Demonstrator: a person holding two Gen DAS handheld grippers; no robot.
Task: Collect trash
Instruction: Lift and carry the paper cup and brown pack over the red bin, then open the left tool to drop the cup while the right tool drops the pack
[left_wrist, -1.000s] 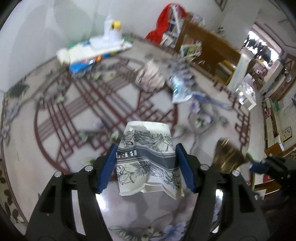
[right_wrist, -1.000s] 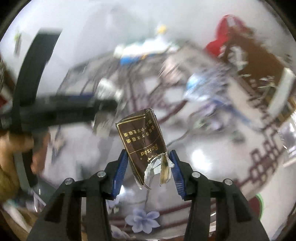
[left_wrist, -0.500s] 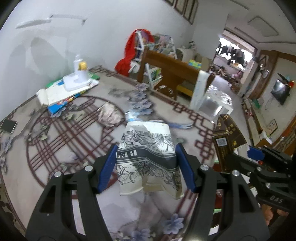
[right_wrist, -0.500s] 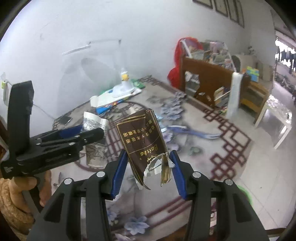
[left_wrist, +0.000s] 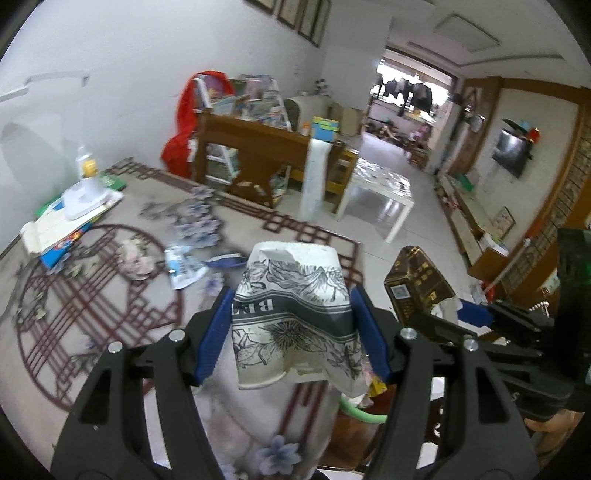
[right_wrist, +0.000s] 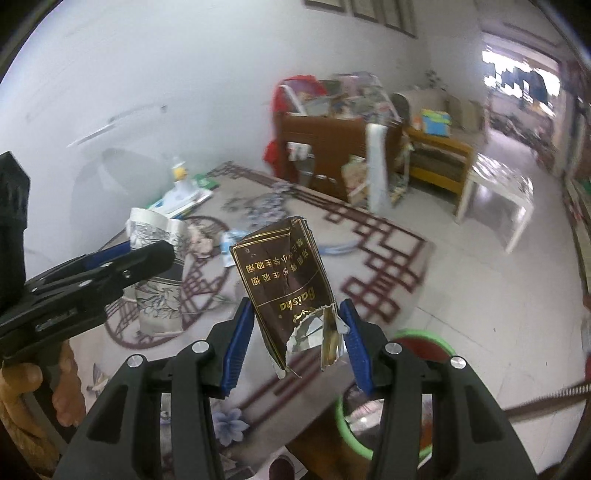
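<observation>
Both loaded: left hand-held gripper (left_wrist: 291, 328) clamped on the crushed paper cup (left_wrist: 291, 314), right hand-held gripper (right_wrist: 295, 339) pinching the torn cigarette pack (right_wrist: 284, 280), green-rimmed bin (right_wrist: 424, 343) just below-right of it, nearer the right.

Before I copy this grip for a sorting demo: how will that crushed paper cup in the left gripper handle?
The paper cup is dented and torn at the rim, so it's probably light and soft. The left gripper could flatten it further.
</observation>
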